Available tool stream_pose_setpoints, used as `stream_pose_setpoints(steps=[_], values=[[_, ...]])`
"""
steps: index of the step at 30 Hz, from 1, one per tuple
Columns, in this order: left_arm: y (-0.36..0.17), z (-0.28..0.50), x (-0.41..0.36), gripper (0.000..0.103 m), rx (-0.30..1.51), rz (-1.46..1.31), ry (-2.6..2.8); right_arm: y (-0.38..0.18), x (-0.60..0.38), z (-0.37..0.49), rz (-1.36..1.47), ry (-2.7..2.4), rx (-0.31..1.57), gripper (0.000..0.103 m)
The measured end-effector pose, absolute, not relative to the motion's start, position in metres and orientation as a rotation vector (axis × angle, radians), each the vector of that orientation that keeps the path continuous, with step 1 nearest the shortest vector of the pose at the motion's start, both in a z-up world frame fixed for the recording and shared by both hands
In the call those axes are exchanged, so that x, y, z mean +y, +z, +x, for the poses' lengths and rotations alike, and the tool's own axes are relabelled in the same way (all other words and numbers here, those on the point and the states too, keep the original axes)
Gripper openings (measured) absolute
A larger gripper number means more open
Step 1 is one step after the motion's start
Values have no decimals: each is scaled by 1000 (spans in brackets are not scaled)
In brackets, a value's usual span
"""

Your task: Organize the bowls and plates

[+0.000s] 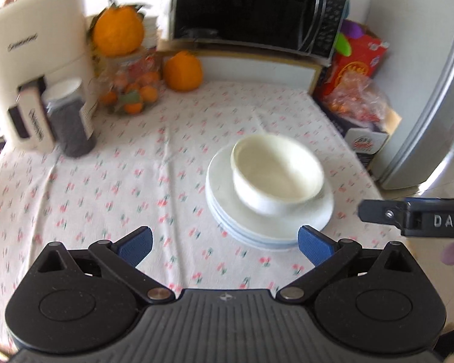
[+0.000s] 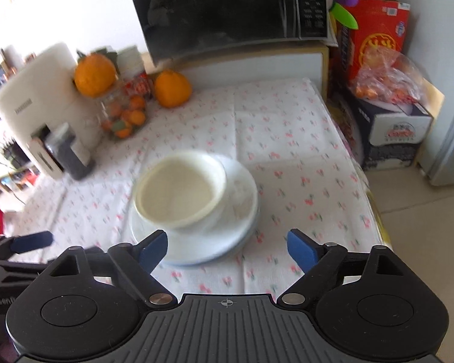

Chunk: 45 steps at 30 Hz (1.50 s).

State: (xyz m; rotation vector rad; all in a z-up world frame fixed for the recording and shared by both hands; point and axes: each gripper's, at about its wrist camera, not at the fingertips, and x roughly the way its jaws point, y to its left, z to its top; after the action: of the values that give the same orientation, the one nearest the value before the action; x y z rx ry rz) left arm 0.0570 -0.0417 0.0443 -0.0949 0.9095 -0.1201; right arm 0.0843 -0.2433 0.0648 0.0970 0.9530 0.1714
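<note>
Both the left gripper [image 1: 224,246] and right gripper [image 2: 227,249] hang released near the bowl [image 1: 277,174] stacked on the plates [image 1: 269,214], so stacking looks finished, next just clearing away.

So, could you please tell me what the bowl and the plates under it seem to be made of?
The bowl looks like glazed ceramic, possibly melamine: cream, smooth, thick rim. The plates look like glossy white ceramic or glass, with soft reflections and thin bluish edges.
</note>
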Motion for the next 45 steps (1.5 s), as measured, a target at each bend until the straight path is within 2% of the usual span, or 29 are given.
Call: stream_pose_setpoints(steps=[11, 45], values=[[33, 47, -45, 102, 935, -8, -49, 37, -221, 68, -20, 151, 979, 88], [27, 41, -52, 102, 953, 45, 1, 30, -216, 68, -32, 140, 989, 88]])
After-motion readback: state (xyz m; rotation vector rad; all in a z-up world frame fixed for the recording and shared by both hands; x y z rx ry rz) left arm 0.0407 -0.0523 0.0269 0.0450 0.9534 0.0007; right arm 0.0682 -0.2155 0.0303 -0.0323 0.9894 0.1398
